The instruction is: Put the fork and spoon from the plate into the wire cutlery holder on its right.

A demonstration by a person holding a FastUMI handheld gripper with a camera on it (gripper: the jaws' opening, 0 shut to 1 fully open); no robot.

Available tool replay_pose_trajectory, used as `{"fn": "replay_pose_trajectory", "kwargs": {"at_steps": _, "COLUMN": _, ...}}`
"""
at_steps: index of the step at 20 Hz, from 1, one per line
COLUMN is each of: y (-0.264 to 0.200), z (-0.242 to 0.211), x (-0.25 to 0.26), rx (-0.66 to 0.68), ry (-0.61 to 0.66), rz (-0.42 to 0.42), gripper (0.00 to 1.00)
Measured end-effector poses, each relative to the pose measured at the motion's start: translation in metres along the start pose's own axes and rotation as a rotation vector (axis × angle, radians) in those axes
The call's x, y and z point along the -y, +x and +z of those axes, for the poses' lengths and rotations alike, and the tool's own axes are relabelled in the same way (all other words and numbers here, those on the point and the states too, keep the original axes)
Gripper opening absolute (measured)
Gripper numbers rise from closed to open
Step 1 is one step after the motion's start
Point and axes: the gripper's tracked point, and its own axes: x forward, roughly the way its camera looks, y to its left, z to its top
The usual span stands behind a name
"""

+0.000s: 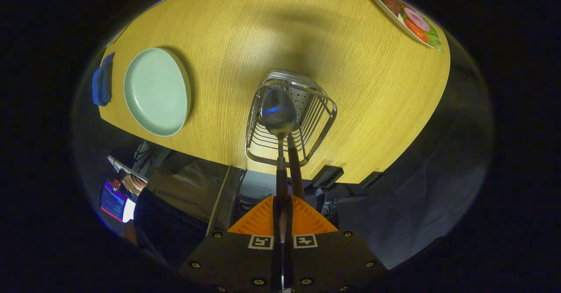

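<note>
Our hand-held gripper (pixel 282 223) is clamped on the spoon (pixel 278 114), bowl just ahead over the holder (pixel 290 122); releasing off-centre could drop it onto the counter (pixel 359 87).

Wire holder (pixel 291 120) stands on the table (pixel 372 78), right of the plate (pixel 156 91); spoon (pixel 278 115) above it.

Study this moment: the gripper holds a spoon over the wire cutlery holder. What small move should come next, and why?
Probably lower the gripper a little and then open it. Its fingers are shut on the handle of the shiny metal spoon, whose bowl sits over the open top of the silver wire cutlery holder, beside another brown handle already there. The pale green round plate looks empty.
</note>
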Motion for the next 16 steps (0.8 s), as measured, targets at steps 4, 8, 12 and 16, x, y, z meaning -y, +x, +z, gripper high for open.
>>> {"fn": "replay_pose_trajectory", "kwargs": {"at_steps": 4, "y": 0.004, "z": 0.006, "x": 0.007, "rx": -0.01, "ry": 0.018, "rz": -0.009, "gripper": 0.02}}
{"fn": "replay_pose_trajectory", "kwargs": {"at_steps": 8, "y": 0.003, "z": 0.013, "x": 0.005, "rx": 0.023, "ry": 0.032, "rz": 0.008, "gripper": 0.09}}
{"fn": "replay_pose_trajectory", "kwargs": {"at_steps": 12, "y": -0.001, "z": 0.013, "x": 0.009, "rx": 0.1, "ry": 0.03, "rz": -0.005, "gripper": 0.13}}
{"fn": "replay_pose_trajectory", "kwargs": {"at_steps": 16, "y": -0.024, "z": 0.02, "x": 0.002, "rx": 0.294, "ry": 0.032, "rz": 0.016, "gripper": 0.21}}
